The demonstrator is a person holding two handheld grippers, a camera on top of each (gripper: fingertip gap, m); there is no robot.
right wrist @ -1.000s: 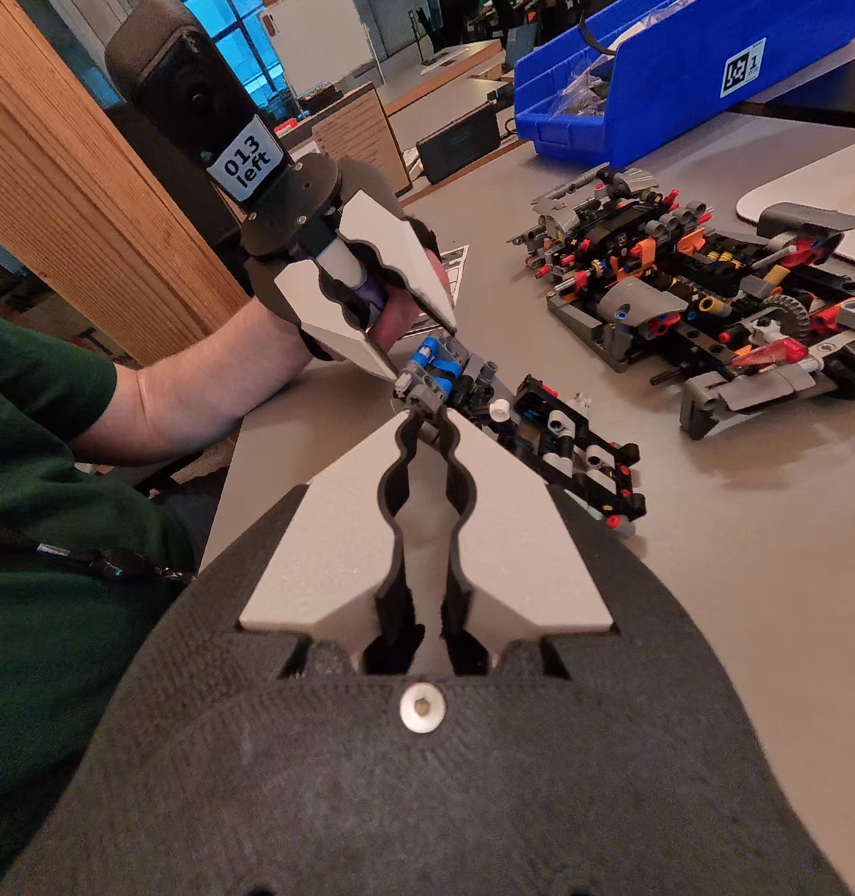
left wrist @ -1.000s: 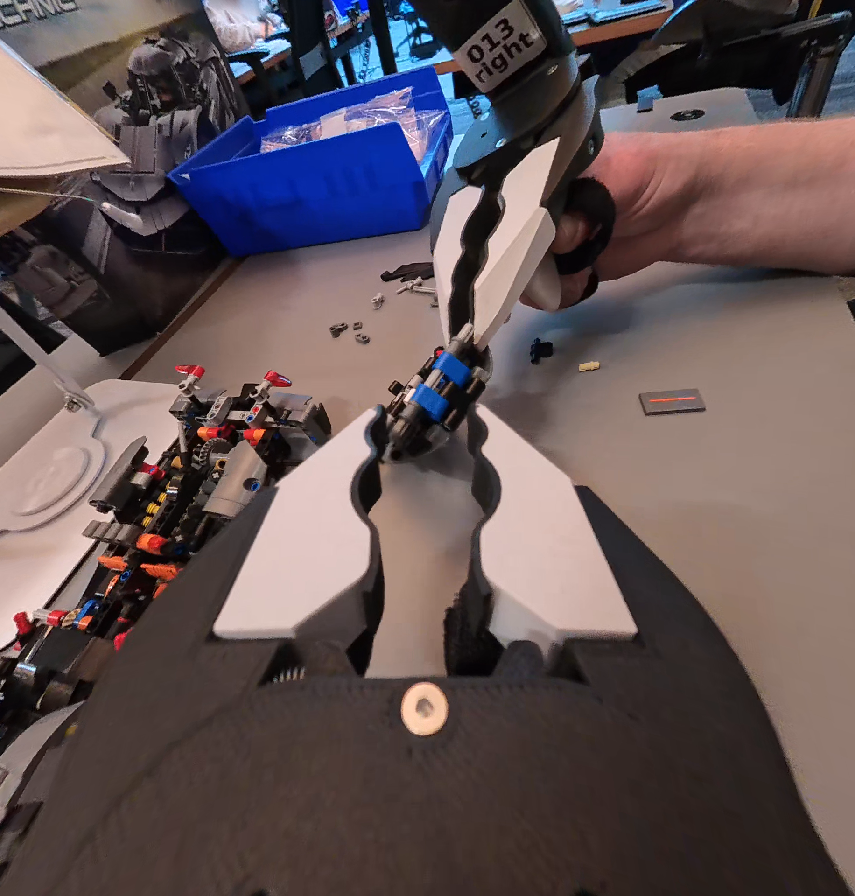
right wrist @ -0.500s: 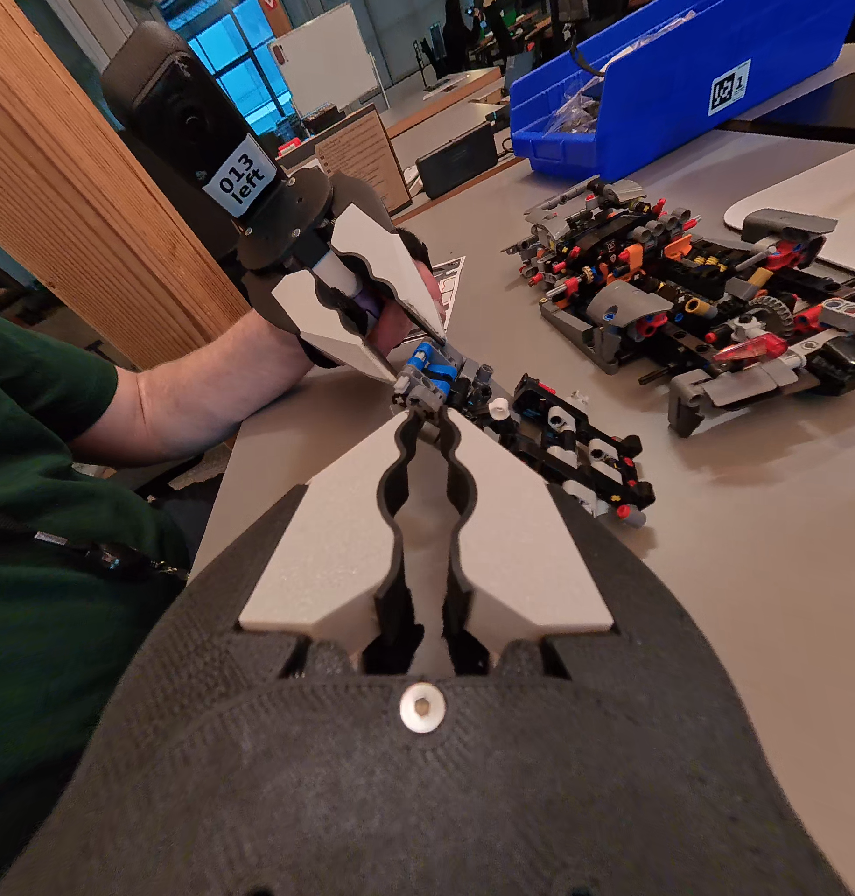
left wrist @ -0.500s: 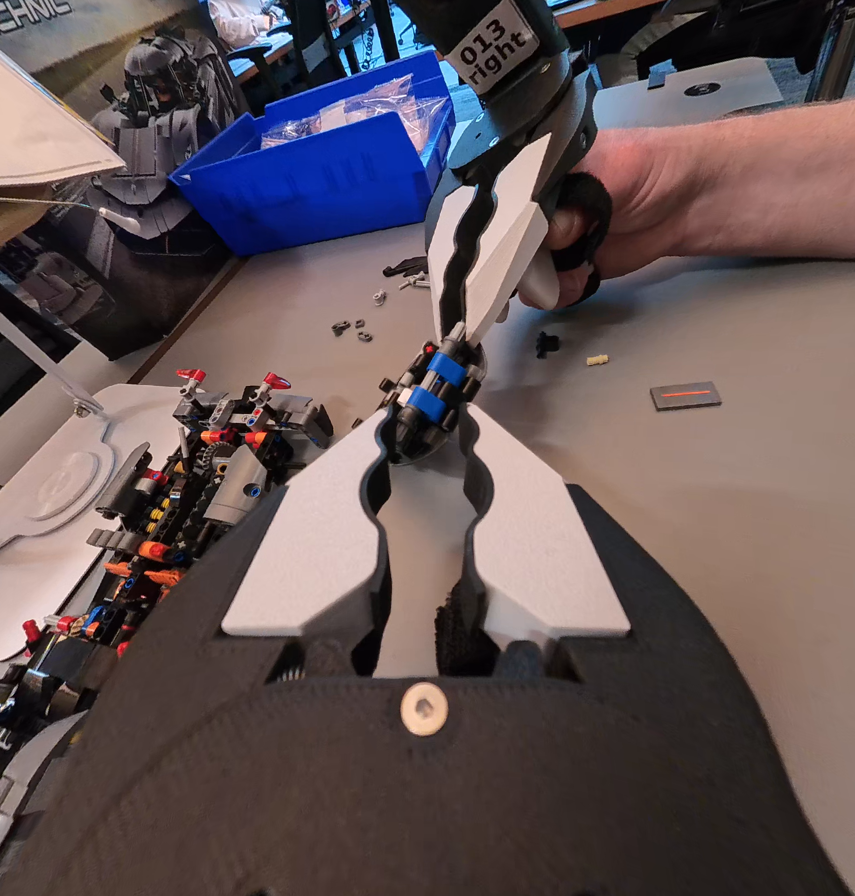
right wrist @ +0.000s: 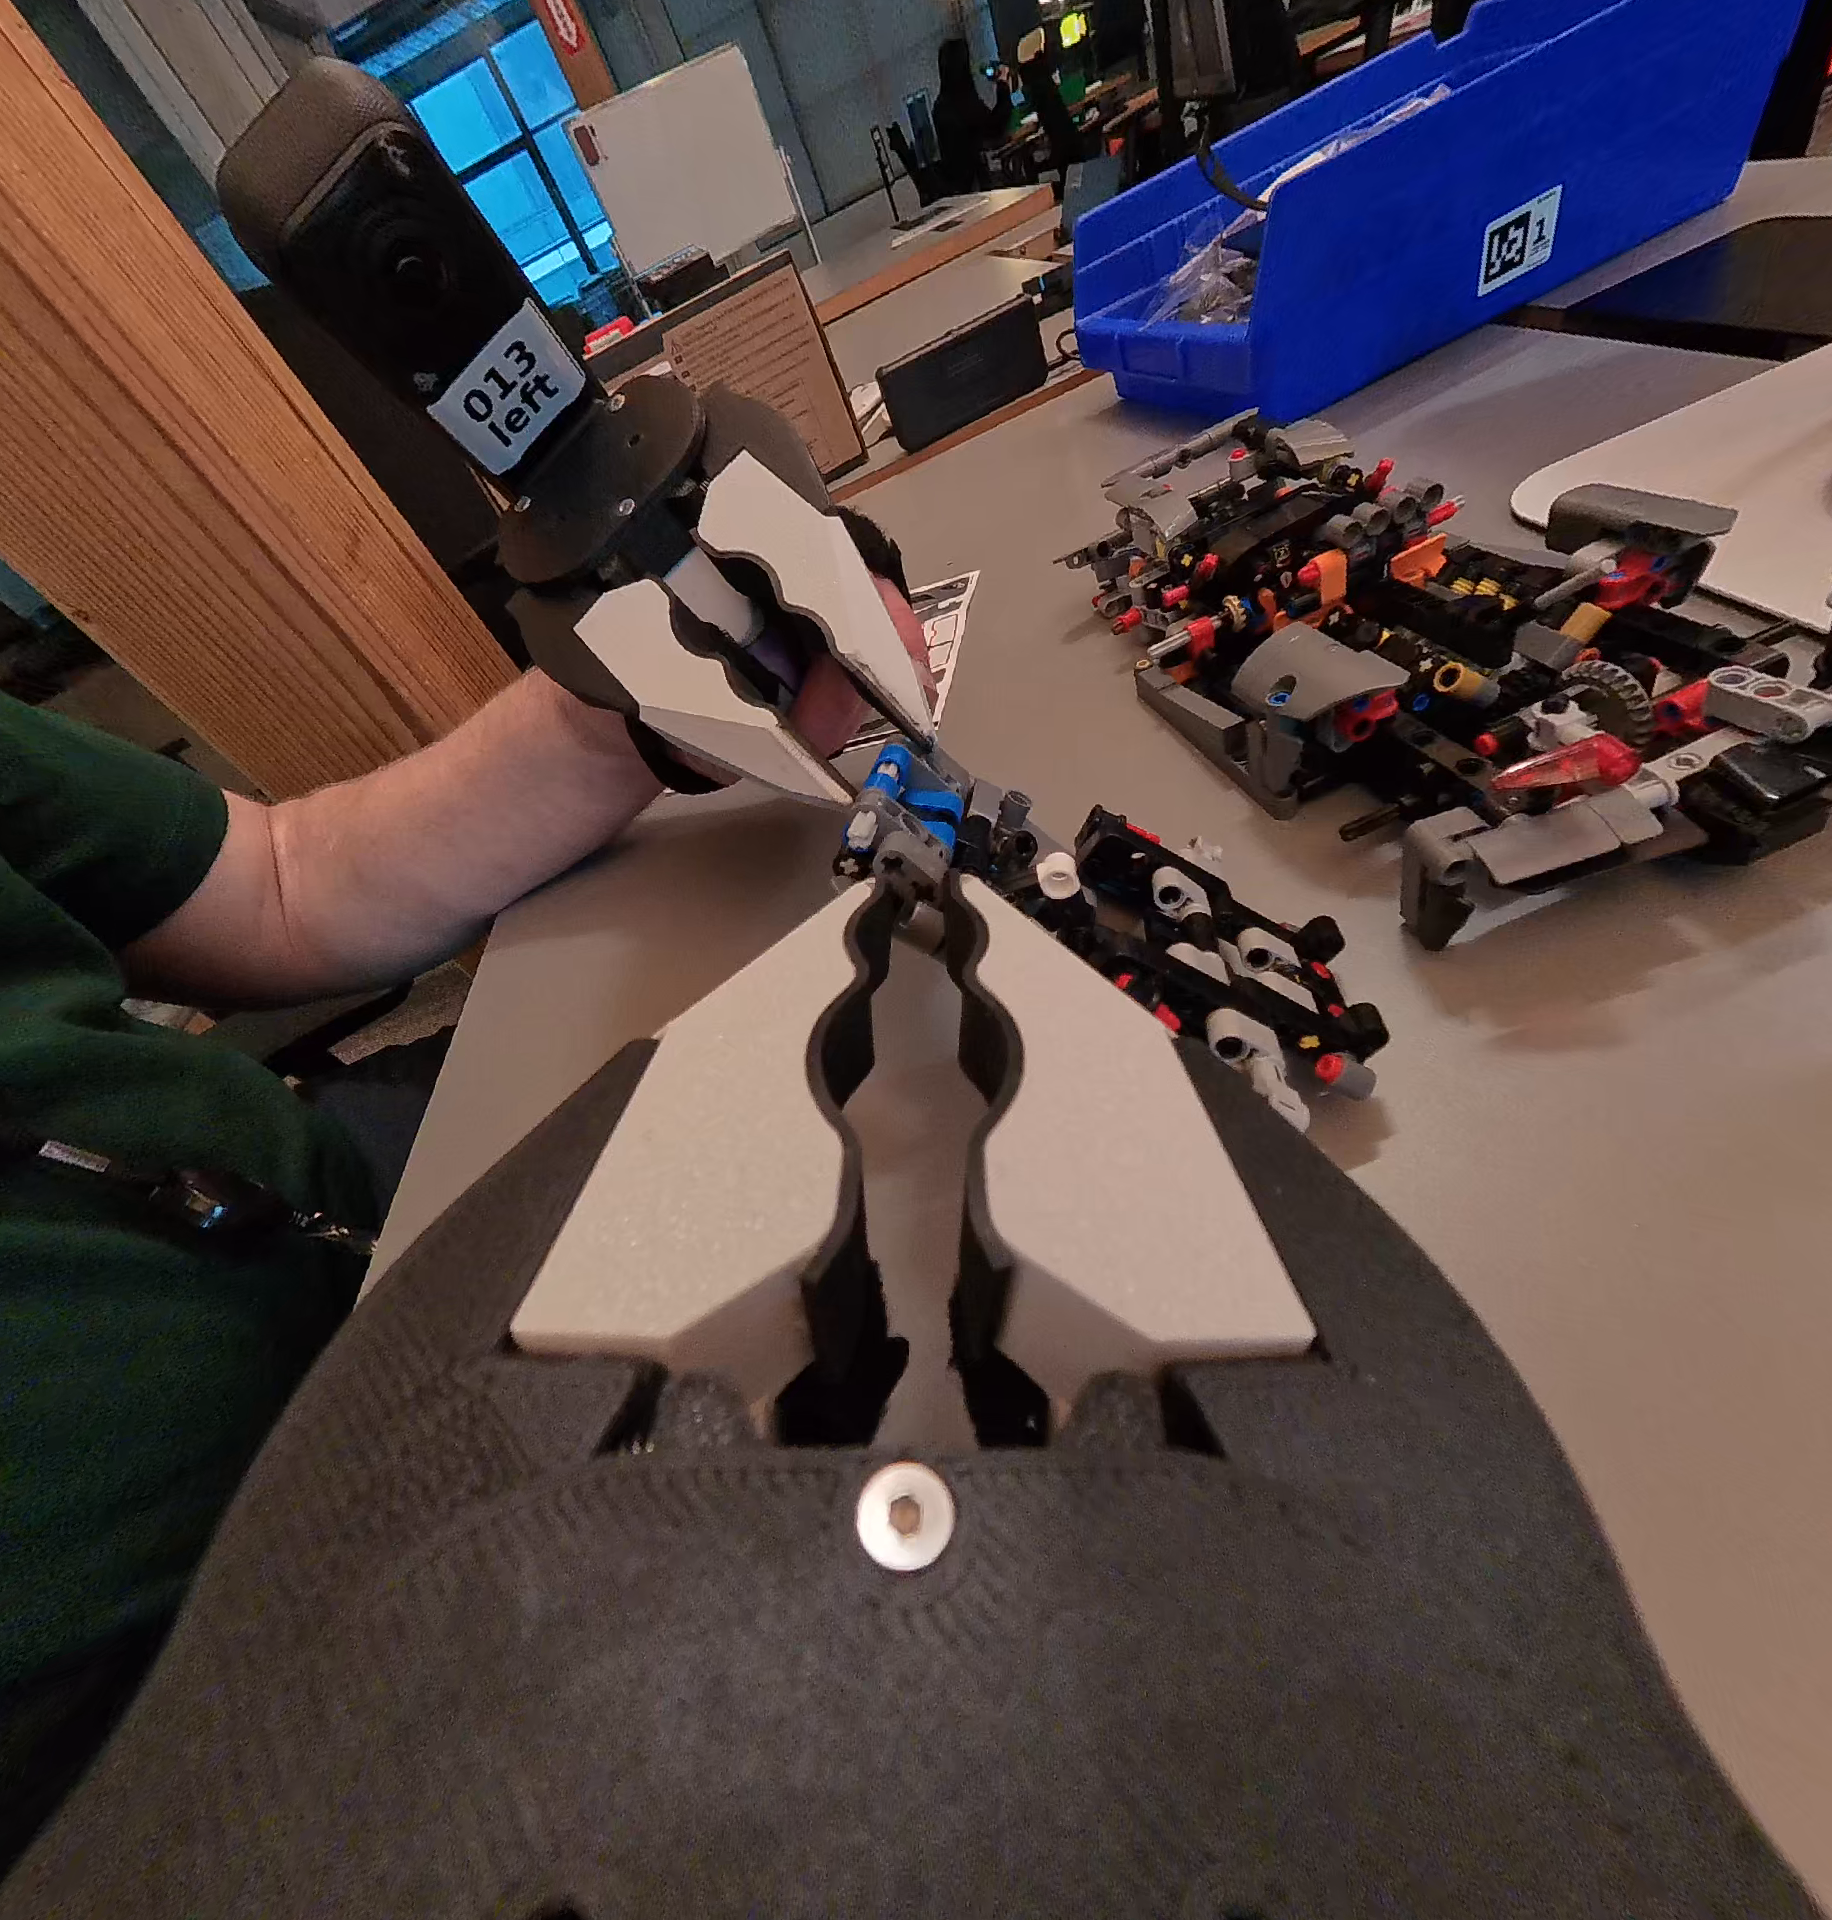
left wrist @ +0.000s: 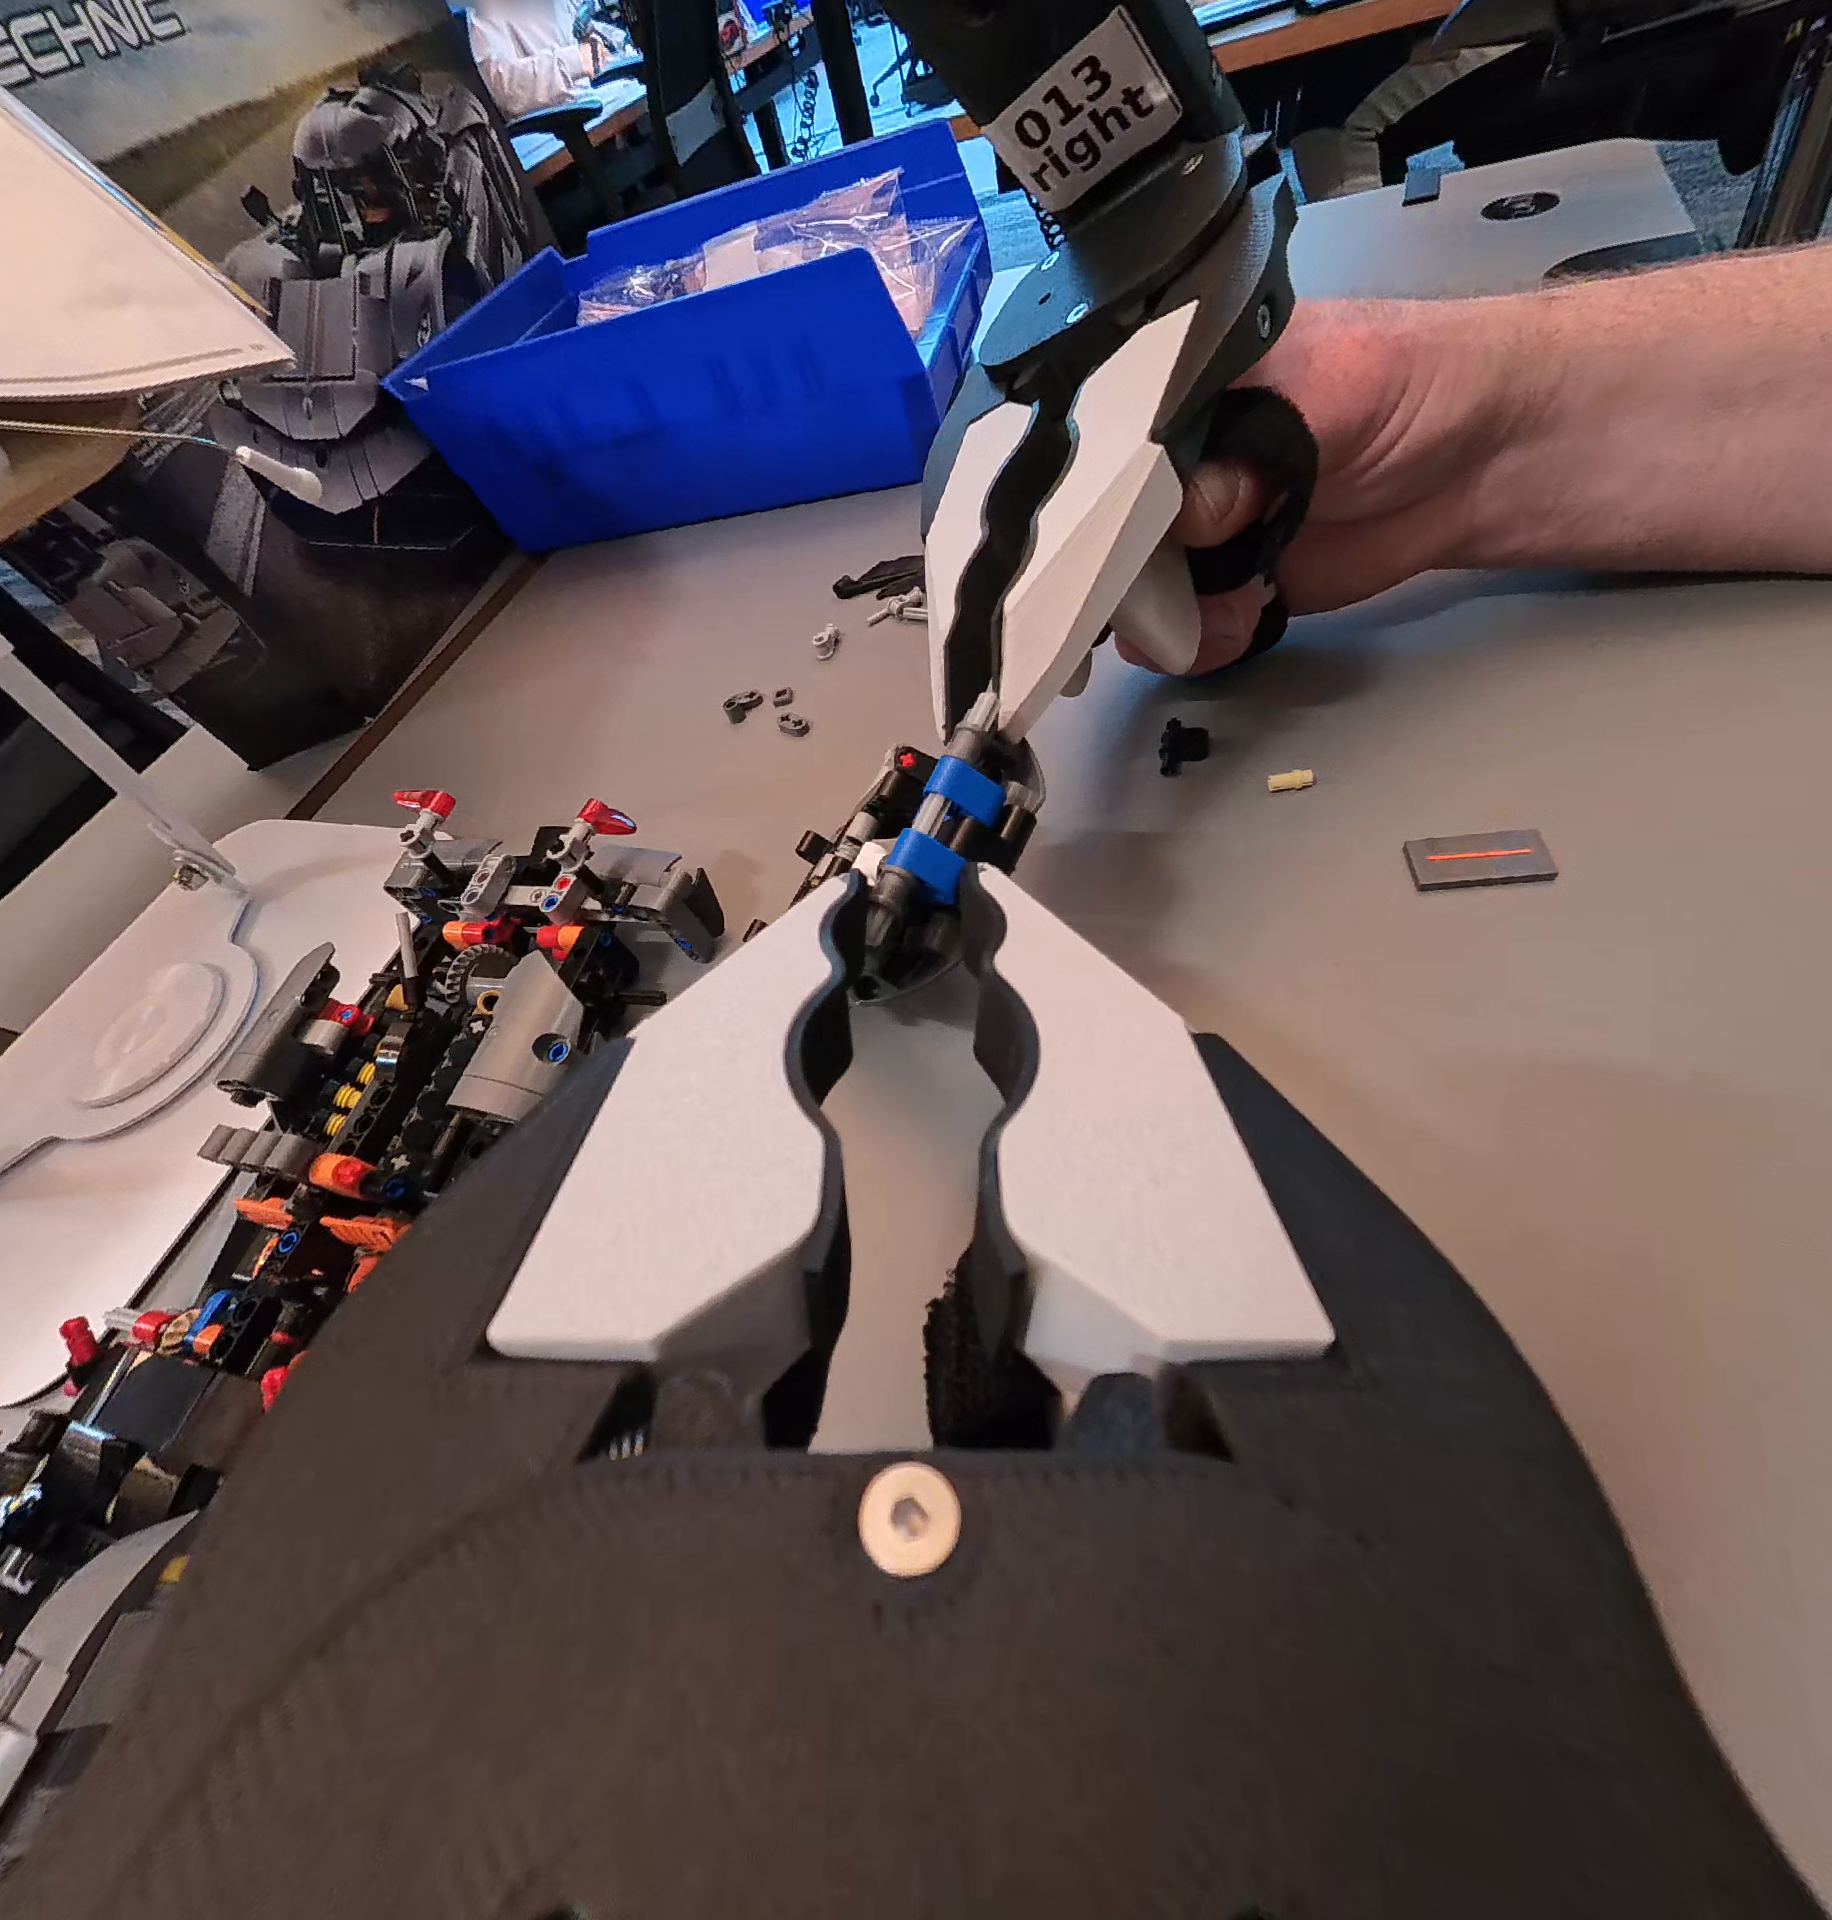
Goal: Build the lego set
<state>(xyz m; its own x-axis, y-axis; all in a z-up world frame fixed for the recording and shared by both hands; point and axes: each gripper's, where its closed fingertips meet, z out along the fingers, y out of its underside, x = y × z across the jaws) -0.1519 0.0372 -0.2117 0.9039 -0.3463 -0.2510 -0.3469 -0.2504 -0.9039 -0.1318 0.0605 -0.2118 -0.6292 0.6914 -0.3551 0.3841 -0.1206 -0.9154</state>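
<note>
A small sub-assembly (left wrist: 938, 831) with blue pieces at one end and a long black frame (right wrist: 1213, 966) is held just above the grey table. My left gripper (left wrist: 917, 904) is shut on its blue end; it also shows in the right wrist view (right wrist: 891, 769). My right gripper (right wrist: 912, 891) is shut on the grey piece at the same end, and it comes in from above in the left wrist view (left wrist: 979, 717). The two grippers meet tip to tip. The large car chassis (left wrist: 455, 1039) lies on the table, also seen in the right wrist view (right wrist: 1463, 675).
A blue bin (left wrist: 683, 395) with bagged parts stands at the back. Loose small parts (left wrist: 777, 712), a black piece (left wrist: 1185, 743), a tan pin (left wrist: 1291, 779) and a dark tile (left wrist: 1480, 857) lie on the table. A white board (left wrist: 91, 1039) lies under the chassis. A wooden panel (right wrist: 164, 468) stands behind the left arm. Spacing between my two grippers at the tips: around 4 cm.
Both grippers keep their hold on the sub-assembly. It has shifted and tilted only slightly, and the right gripper has risen a little.
</note>
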